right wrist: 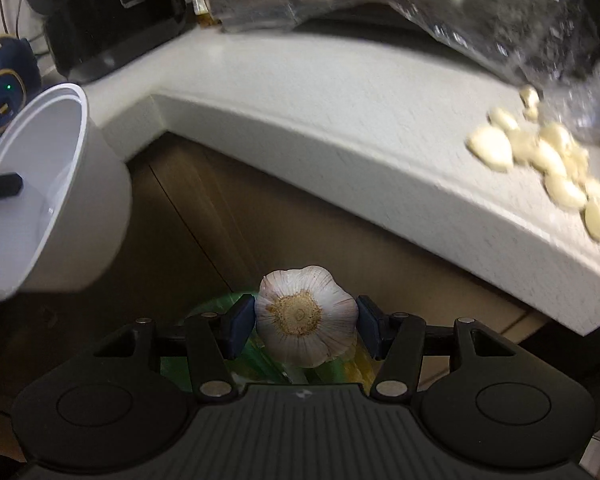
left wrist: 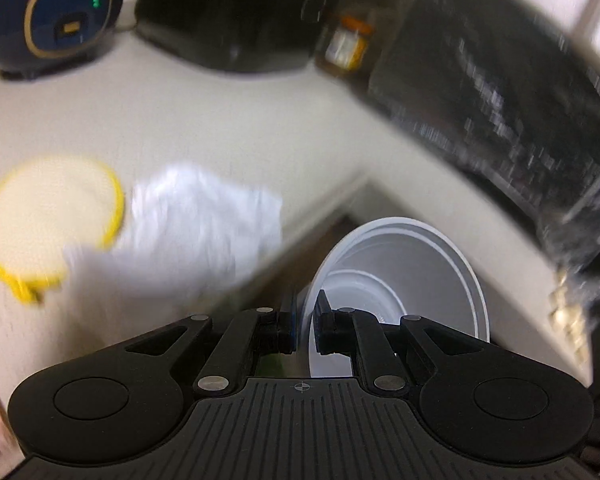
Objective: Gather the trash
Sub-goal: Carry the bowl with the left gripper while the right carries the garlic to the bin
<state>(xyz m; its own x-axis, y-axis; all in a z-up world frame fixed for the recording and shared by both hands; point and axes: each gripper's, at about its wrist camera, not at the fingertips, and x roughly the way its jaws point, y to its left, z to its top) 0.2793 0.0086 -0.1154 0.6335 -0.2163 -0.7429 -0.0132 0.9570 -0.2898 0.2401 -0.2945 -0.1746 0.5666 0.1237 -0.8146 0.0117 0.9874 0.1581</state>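
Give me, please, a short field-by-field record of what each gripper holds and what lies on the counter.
left gripper: shut on the rim of the white container, held off the counter edge
right gripper: shut on a whole garlic bulb, root end facing the camera
counter: peeled garlic cloves, crumpled white paper, yellow-rimmed lid
back of counter: dark appliances, blurred

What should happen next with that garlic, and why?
Probably lower the garlic bulb, clamped in the right hand-held gripper, toward the green-lined bin glimpsed below it. The left hand-held gripper already pinches the white cup by its rim.
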